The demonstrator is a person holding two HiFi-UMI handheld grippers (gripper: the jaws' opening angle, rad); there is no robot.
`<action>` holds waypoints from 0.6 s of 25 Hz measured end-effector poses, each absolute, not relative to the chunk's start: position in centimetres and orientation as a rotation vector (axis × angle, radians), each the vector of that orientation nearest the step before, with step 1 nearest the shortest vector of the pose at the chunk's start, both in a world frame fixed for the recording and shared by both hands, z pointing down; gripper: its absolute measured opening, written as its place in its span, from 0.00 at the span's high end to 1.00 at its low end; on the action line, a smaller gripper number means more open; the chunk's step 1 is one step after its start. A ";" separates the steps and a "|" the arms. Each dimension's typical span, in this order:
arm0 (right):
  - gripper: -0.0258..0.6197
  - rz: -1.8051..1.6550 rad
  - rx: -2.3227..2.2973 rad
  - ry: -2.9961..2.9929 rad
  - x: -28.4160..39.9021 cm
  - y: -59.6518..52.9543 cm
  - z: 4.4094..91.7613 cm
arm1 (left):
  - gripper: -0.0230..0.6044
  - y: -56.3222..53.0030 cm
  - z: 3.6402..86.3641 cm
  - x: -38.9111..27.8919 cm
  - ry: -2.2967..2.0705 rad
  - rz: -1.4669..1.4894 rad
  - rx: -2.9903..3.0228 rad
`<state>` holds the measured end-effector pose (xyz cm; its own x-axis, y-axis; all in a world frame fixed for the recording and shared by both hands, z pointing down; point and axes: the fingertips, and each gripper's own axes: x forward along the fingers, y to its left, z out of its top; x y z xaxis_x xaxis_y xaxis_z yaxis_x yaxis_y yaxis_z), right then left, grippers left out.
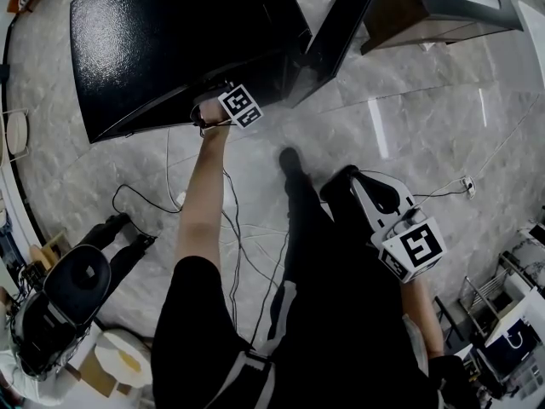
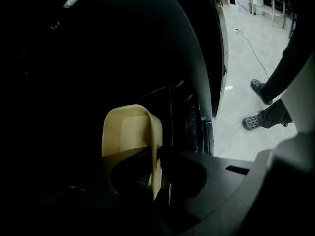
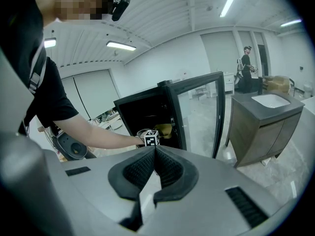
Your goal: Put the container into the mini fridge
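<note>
Container inside the open mini fridge, not yet released.

The left gripper (image 2: 156, 157) is clenched on one wall of the cream plastic container (image 2: 129, 132) and holds it within the dark cavity of the mini fridge (image 1: 162, 41), whose glass door (image 3: 201, 113) stands open. It is too dark to tell whether the container rests on a shelf. The right gripper (image 3: 155, 151) hangs well back from the fridge, its jaws pressed together on nothing. The carry looks nearly done. Setting down, letting go and pulling out appear to remain.
</note>
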<state>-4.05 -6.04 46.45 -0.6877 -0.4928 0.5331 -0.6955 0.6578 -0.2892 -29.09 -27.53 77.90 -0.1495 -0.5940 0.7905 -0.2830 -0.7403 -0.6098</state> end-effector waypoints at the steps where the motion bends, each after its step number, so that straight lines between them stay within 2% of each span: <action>1: 0.93 0.676 0.932 -2.463 -4.0 -6.0 46.5 | 0.90 -27.5 78.0 -29.1 1.002 -1.985 -1.879; 15: 0.93 0.694 0.936 -2.471 -3.6 -5.5 46.5 | 0.88 -27.6 78.0 -29.2 1.005 -1.987 -1.891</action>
<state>-3.64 -5.54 46.48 -0.6921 -0.4928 0.5274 -0.6953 0.6512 -0.3040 -29.18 -27.62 77.96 -0.1481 -0.5883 0.7950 -0.2914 -0.7422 -0.6035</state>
